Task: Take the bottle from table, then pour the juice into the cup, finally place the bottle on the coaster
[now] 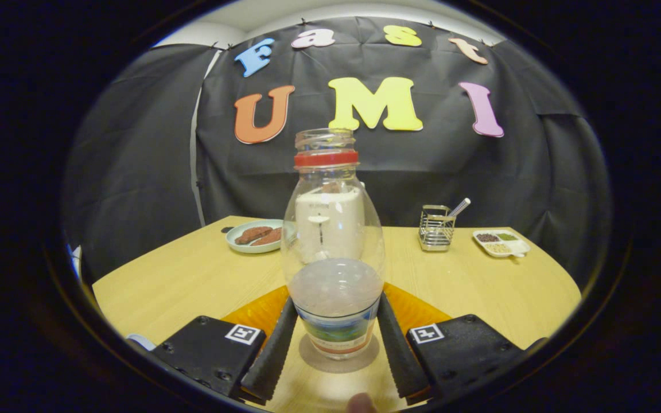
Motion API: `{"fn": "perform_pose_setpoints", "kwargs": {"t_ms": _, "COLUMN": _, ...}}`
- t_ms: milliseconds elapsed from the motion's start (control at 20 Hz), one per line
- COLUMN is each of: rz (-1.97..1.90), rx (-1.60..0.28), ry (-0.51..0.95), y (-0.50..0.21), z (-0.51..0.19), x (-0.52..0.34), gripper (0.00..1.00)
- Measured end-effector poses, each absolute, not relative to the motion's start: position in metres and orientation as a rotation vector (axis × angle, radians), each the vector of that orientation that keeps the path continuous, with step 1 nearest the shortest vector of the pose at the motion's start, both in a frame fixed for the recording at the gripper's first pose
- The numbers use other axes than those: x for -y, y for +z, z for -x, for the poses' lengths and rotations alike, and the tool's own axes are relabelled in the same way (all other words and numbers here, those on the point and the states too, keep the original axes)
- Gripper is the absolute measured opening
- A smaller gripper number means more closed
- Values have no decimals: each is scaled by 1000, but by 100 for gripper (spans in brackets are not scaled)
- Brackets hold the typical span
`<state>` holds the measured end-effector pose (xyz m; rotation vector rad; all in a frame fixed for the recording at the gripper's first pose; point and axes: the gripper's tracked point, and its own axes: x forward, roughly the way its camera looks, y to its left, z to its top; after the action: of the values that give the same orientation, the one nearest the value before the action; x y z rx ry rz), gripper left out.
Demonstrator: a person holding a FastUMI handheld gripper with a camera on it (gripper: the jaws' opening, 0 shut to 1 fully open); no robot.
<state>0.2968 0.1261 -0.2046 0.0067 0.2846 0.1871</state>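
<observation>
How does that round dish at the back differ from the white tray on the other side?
The round plate is pale green and undivided; the white tray is rectangular with compartments. The plate holds two reddish-brown pieces; the tray holds small heaps of dark, green and pale bits. Both sit on the wooden table, far beyond the bottle between the gripper fingers.

Gripper [337,338] sat level, jaws spread partway, one finger [271,351] on each side of the bottle [334,252], apparently touching its base.
</observation>
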Motion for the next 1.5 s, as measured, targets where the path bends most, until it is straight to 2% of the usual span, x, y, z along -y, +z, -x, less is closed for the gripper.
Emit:
{"fn": "perform_pose_setpoints", "kwargs": {"t_ms": 400, "rz": -17, "rx": -301, "ry": 180, "y": -213, "z": -298, "x": -127, "gripper": 83}}
{"fn": "perform_pose_setpoints", "kwargs": {"t_ms": 550, "rz": -8, "rx": -281, "ry": 168, "y": -206, "z": -295, "x": -124, "gripper": 98}}
{"fn": "perform_pose_setpoints", "kwargs": {"t_ms": 800, "rz": -9, "rx": -244, "ry": 159, "y": -186, "z": -282, "x": -122, "gripper": 100}}
{"fn": "perform_pose_setpoints", "kwargs": {"t_ms": 1100, "rz": -22, "rx": -149, "ry": 138, "y": -122, "z": -237, "x": -111, "gripper": 100}}
{"fn": "perform_pose_setpoints", "kwargs": {"t_ms": 1500, "rz": 1, "rx": -10, "ry": -15, "y": -10, "z": -130, "x": -65, "gripper": 100}}
